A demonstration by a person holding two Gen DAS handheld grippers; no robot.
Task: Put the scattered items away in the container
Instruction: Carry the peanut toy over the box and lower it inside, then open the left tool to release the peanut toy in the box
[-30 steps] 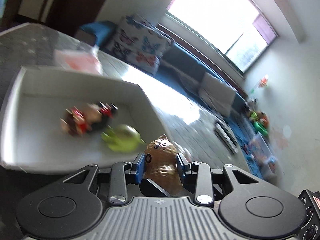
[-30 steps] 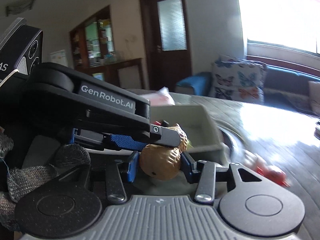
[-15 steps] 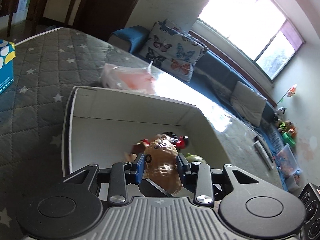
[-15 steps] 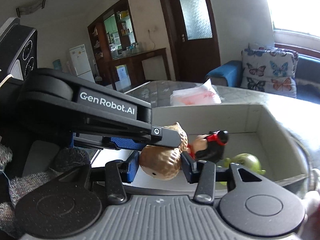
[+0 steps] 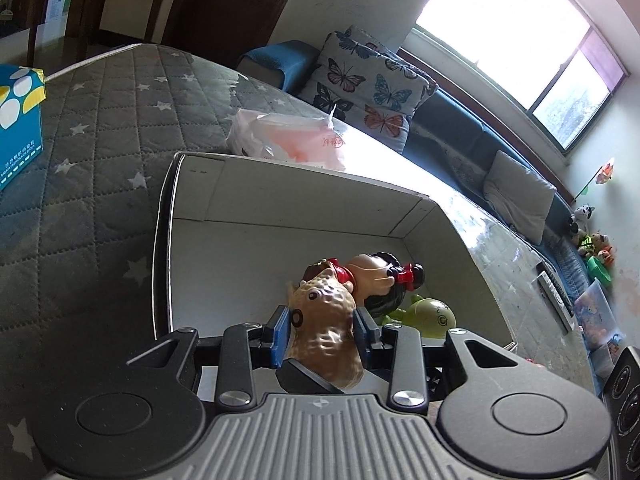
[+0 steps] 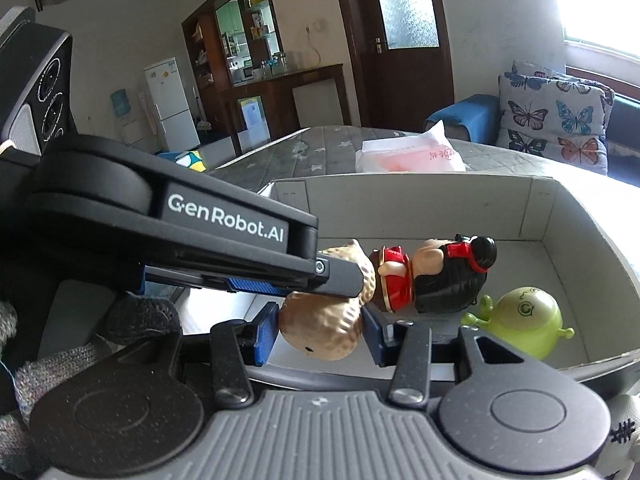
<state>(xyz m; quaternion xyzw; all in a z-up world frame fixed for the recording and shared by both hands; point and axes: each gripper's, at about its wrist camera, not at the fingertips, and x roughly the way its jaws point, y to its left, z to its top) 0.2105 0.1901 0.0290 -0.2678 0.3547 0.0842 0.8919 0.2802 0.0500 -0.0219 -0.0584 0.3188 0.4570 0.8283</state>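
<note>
Both grippers are shut on the same brown bumpy animal toy. My left gripper (image 5: 322, 326) clamps its head end (image 5: 320, 312) over the near edge of the white cardboard box (image 5: 280, 204). My right gripper (image 6: 318, 334) clamps the toy's other end (image 6: 320, 332), with the left gripper's arm crossing just above it. Inside the box lie a doll with black hair and a red dress (image 6: 436, 280) and a green round creature toy (image 6: 524, 320); both also show in the left wrist view, doll (image 5: 372, 276) and green toy (image 5: 430, 316).
The box sits on a grey star-quilted surface (image 5: 92, 184). A white-and-pink plastic bag (image 5: 292, 142) lies behind the box. A blue tissue box (image 5: 18, 120) stands at the far left. A butterfly cushion (image 5: 368, 92) and sofa lie beyond.
Both grippers, holding the brown toy, have swung left and come over the box's near edge; the box and its toys now fill the middle of both views.
</note>
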